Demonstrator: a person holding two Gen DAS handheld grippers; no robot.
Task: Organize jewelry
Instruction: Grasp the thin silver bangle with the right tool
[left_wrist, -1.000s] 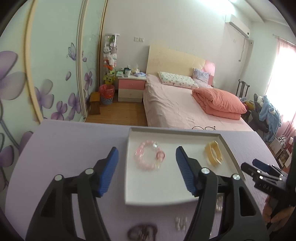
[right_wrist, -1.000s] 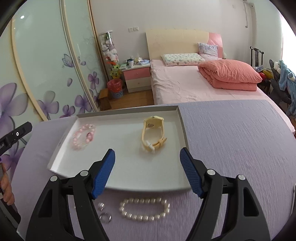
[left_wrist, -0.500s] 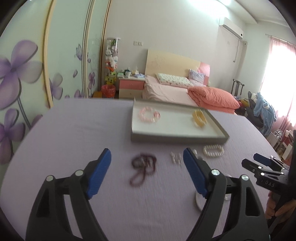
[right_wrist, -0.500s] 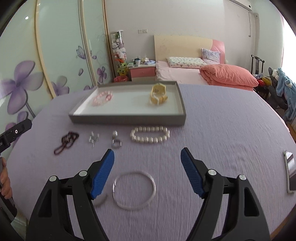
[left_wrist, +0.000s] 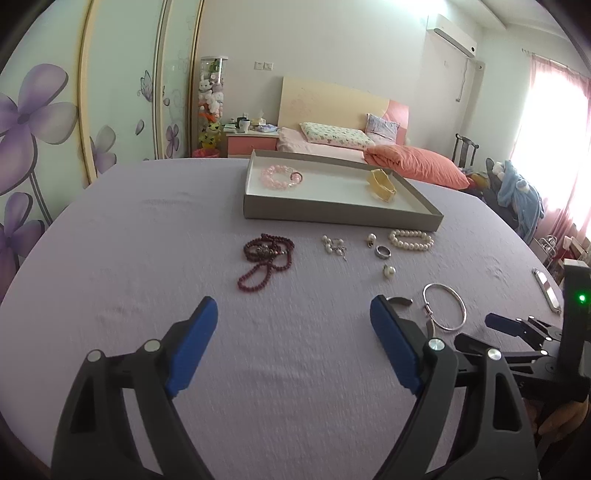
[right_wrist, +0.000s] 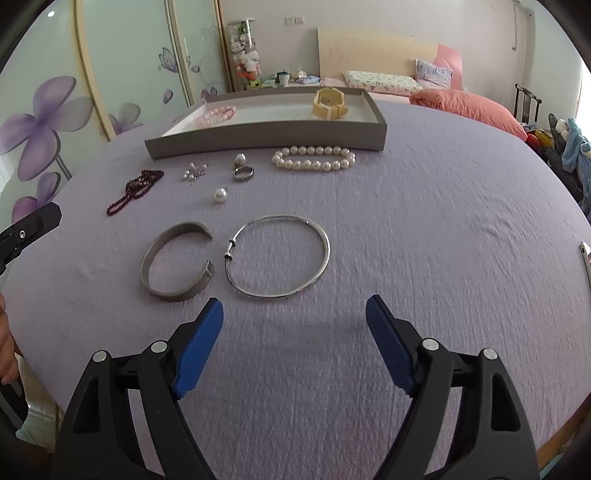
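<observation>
A grey tray (left_wrist: 343, 214) (right_wrist: 266, 138) on the purple cloth holds a pink bead bracelet (left_wrist: 281, 176) (right_wrist: 217, 114) and a yellow watch (left_wrist: 381, 181) (right_wrist: 330, 103). In front of it lie a dark red bead necklace (left_wrist: 266, 258) (right_wrist: 136, 189), small pearl pieces (left_wrist: 334, 245) (right_wrist: 194, 172), a ring (left_wrist: 382, 252) (right_wrist: 243, 173), a white pearl bracelet (left_wrist: 410, 239) (right_wrist: 314, 158), a thin silver bangle (right_wrist: 277, 255) (left_wrist: 445, 306) and a wide silver cuff (right_wrist: 177, 264). My left gripper (left_wrist: 293, 325) and right gripper (right_wrist: 293, 325) hover over bare cloth, jaws opening, nothing between them.
A flat dark device (right_wrist: 586, 256) lies near the table's right edge. Behind the table stand a bed with pink bedding (left_wrist: 332, 142), a nightstand (left_wrist: 251, 142) and a flowered wardrobe (left_wrist: 44, 122). A hand (right_wrist: 5, 343) shows at the left border.
Both grippers have pulled back from over the tray toward the near side and sunk lower, so the loose jewelry in front of the tray has come into view. Both pairs of jaws stand wider.
</observation>
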